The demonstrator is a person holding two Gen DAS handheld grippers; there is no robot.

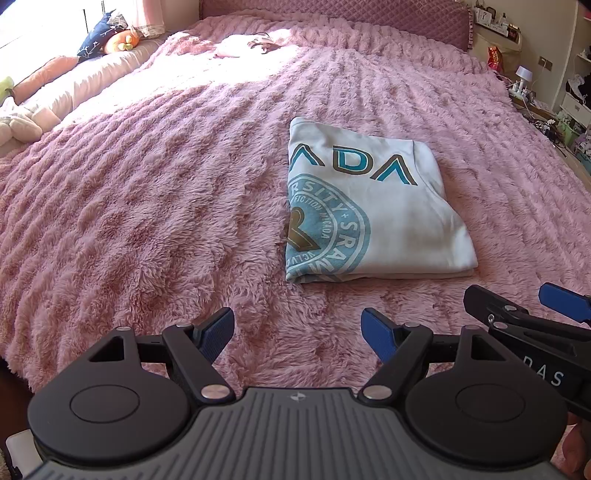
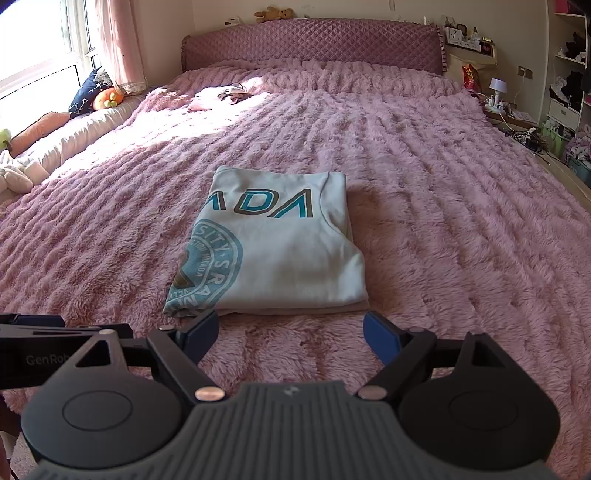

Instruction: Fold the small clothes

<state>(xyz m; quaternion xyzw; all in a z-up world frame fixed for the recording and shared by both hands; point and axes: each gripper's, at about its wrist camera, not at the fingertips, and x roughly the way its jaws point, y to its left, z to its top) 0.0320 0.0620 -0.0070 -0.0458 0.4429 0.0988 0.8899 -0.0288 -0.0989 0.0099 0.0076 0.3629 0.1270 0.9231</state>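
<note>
**Folded shirt on the pink bed, both grippers empty**

We see a wide bed covered by a fluffy pink blanket (image 2: 424,206), and we place everything else from it. At its far end stands a quilted mauve headboard (image 2: 314,42) with a brown teddy bear (image 2: 272,14) sitting on top. Off the blanket's left edge runs a window seat holding a dark blue cushion (image 2: 85,94) and an orange plush toy (image 2: 108,99). Beyond the blanket's right edge we make out a small white lamp (image 2: 498,88) among cluttered shelves.

Near the middle of the blanket, towards its near end, lies the white T-shirt (image 2: 295,254), folded into a compact rectangle. Its teal lettering and round teal emblem face up, and it rests flat on the pile.

Over the blanket's near end we hold the right gripper (image 2: 291,334), released, its blue pads spread wide with only blanket between them; the shirt's near edge sits just beyond the tips. The left gripper (image 1: 297,334) is likewise spread and empty over the near end, with the shirt ahead of it and slightly to the right, apart from its fingers. In the left view, the right gripper's fingers show beside it.
</note>
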